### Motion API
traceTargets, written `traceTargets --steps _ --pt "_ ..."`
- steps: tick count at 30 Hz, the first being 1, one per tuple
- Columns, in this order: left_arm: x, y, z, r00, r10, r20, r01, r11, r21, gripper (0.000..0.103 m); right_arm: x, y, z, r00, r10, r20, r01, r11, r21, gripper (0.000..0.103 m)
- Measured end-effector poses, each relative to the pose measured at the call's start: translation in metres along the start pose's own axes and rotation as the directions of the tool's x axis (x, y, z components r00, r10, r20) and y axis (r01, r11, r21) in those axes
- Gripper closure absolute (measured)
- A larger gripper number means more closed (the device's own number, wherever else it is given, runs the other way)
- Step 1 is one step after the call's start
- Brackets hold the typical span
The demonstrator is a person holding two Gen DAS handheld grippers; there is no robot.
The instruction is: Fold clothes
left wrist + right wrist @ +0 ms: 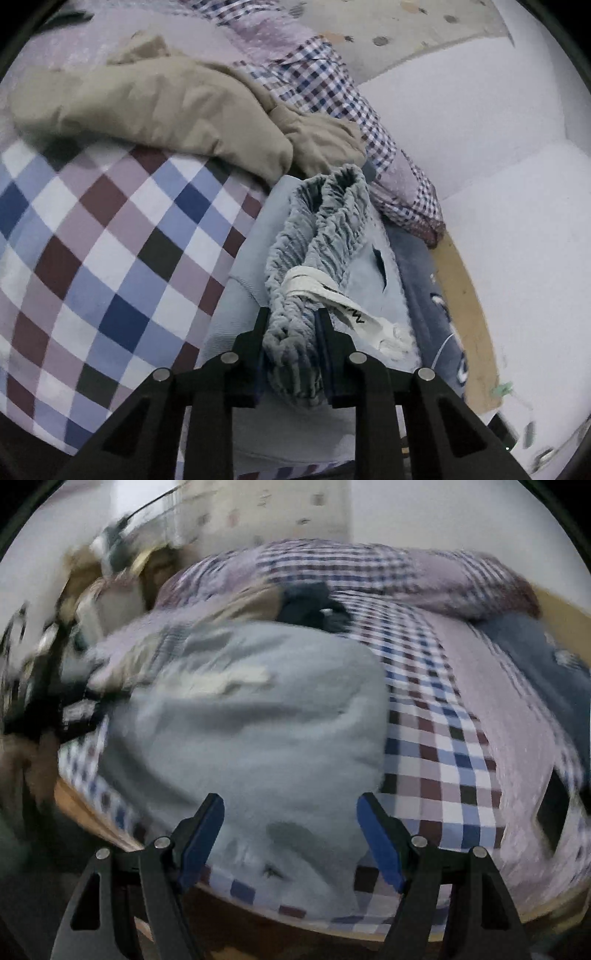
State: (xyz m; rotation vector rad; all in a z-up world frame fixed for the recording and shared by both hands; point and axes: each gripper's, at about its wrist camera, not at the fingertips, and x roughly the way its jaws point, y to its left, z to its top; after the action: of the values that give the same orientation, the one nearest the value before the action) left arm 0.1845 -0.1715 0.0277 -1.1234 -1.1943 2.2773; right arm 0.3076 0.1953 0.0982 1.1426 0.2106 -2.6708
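My left gripper is shut on the ribbed waistband of light grey-blue sweatpants, with a white drawstring hanging beside the fingers. The pants lie on a checked bed sheet. In the blurred right wrist view, the same grey-blue garment spreads over the bed. My right gripper is open just above its near edge, with nothing between the blue pads.
A tan garment and a small-checked quilt lie behind the pants. A dark blue garment sits at the wooden bed edge. A dark item and a pillow lie at the bed's far end.
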Motion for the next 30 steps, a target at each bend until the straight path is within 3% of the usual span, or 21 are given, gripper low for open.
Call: traceTargets --steps 4,9,13,15,17,20,22,23,26,30 --pt "-0.003 -0.004 0.002 1.0 -0.024 0.004 0.024 1.0 -0.002 0.079 0.017 0.032 -0.014 0.993 -0.11 -0.038 0.1 0.973 -0.209 0.026" --pt "0.0 -0.007 0.004 0.999 -0.052 0.007 0.052 0.999 -0.016 0.079 0.041 0.062 -0.026 0.957 -0.288 0.016 0.265 0.857 -0.442 0.043" --pt "-0.012 -0.019 0.004 0.993 -0.118 0.023 0.118 0.993 -0.001 0.081 0.02 0.063 -0.02 0.931 -0.348 0.111 0.361 0.829 -0.427 0.099" --pt "-0.028 -0.031 0.0 0.985 -0.168 0.048 0.166 0.985 0.042 0.081 0.008 0.063 -0.018 0.918 -0.366 0.155 0.397 0.819 -0.415 0.099" --pt "-0.031 -0.028 -0.003 0.985 -0.169 0.042 0.167 0.985 0.048 0.081 -0.01 0.06 -0.02 0.927 -0.335 0.169 0.375 0.834 -0.404 0.1" --pt "-0.004 0.004 -0.007 0.999 0.014 -0.051 -0.016 0.999 -0.047 0.081 0.019 0.065 -0.04 0.962 -0.272 0.002 0.235 0.829 -0.507 0.098" --pt "0.002 0.013 -0.008 0.997 0.055 -0.063 -0.059 0.996 -0.072 0.079 0.034 0.074 -0.047 0.956 -0.291 -0.046 0.215 0.794 -0.569 0.097" --pt "0.001 0.009 -0.006 0.996 0.065 -0.052 -0.068 0.996 -0.052 0.079 0.032 0.073 -0.046 0.959 -0.281 -0.045 0.208 0.8 -0.563 0.095" --pt "-0.002 -0.005 -0.006 0.993 0.119 -0.012 -0.118 0.993 0.028 0.074 0.026 0.06 -0.038 0.977 -0.204 -0.068 0.146 0.86 -0.49 0.087" --pt "-0.015 -0.005 -0.003 0.985 0.168 0.045 -0.169 0.986 0.006 0.071 0.01 0.042 -0.022 0.995 -0.038 -0.09 0.002 0.93 -0.368 0.071"
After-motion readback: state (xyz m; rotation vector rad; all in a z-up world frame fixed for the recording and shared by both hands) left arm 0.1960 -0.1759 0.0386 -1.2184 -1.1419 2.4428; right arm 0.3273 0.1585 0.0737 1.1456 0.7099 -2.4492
